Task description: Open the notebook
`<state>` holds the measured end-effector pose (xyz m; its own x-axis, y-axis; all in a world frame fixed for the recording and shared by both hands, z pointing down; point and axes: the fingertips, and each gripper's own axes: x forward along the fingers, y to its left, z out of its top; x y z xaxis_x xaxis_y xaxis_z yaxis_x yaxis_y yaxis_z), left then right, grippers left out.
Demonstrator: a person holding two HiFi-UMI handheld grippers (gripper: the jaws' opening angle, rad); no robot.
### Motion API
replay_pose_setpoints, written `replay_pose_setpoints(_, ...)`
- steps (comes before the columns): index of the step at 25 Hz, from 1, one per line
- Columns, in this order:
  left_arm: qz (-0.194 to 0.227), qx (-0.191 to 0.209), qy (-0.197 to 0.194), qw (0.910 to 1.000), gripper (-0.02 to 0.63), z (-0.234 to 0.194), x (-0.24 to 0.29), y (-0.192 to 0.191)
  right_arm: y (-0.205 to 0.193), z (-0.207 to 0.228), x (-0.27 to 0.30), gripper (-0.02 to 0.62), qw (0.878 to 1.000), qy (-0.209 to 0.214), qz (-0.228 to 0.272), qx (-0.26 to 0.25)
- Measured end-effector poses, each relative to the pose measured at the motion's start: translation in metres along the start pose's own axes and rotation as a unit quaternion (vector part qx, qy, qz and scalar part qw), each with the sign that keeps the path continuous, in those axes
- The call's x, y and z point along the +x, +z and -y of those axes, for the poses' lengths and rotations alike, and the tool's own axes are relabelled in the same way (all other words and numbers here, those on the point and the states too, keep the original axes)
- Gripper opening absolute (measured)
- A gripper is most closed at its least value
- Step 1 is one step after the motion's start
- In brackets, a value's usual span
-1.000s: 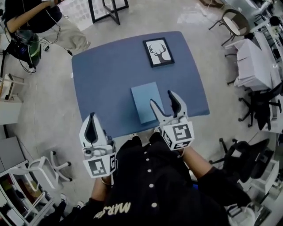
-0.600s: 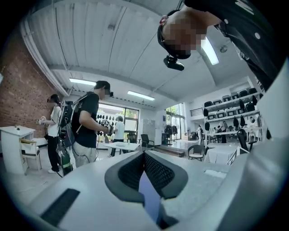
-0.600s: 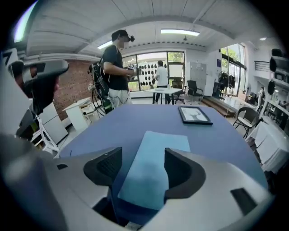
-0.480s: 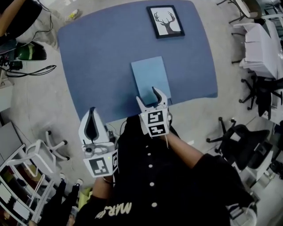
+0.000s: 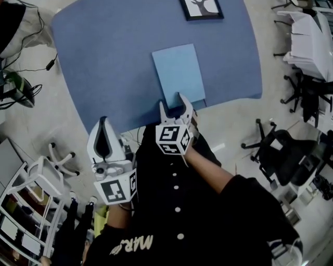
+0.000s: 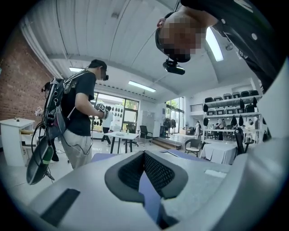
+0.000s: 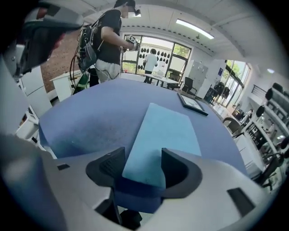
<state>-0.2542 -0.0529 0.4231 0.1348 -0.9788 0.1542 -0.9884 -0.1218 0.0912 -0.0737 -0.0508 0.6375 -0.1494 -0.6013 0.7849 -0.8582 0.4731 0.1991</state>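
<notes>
Fingers (image 7: 104, 168) of the right gripper (image 5: 173, 106) stand apart and have just been closing a little. Their pads press on nothing, and the near edge of the notebook (image 5: 178, 74) shows in the gap between them. The notebook is light blue, closed, and lies flat on the blue table (image 5: 104, 52), its near edge close to the table's edge. The left gripper (image 5: 104, 123) has its fingers together at the tips with nothing between them. It is held off the table, left of the notebook and well apart from it. A framed deer picture (image 5: 202, 8) lies beyond the notebook's far edge, apart from it. Past the table, left of the notebook, stands a person (image 7: 110, 40) with a backpack.
</notes>
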Motion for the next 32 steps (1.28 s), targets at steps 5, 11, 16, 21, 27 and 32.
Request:
replay_pose_setpoints(5,-0.008,0.004,-0.009,0.9999,0.003,-0.001,0.000,-0.006,-0.001,0.001,-0.006,0.214,1.000,-0.013,0.002,0.017)
replay_pose_setpoints(11,-0.006,0.001,-0.014,0.9999,0.003,-0.001,0.003,-0.005,0.000,-0.003,-0.008,0.144,1.000,0.007,-0.008,0.029)
replay_pose_setpoints(16,-0.008,0.001,-0.018,0.9998,0.003,-0.001,0.003,-0.007,0.005,-0.007,-0.013,0.091,0.999,0.012,-0.007,0.038)
replay_pose_setpoints(21,-0.005,0.000,-0.022,0.9997,0.003,0.003,0.002,-0.005,0.016,0.000,-0.027,0.034,0.999,0.026,0.005,0.042)
replay_pose_setpoints(27,0.008,0.003,-0.023,0.9997,0.003,0.013,0.004,0.004,0.023,0.012,-0.040,0.021,0.998,0.052,0.018,0.040)
replay_pose_setpoints(32,0.016,0.011,-0.029,0.9994,0.003,0.027,0.004,0.010,0.028,0.024,-0.051,0.015,0.996,0.069,0.027,0.051)
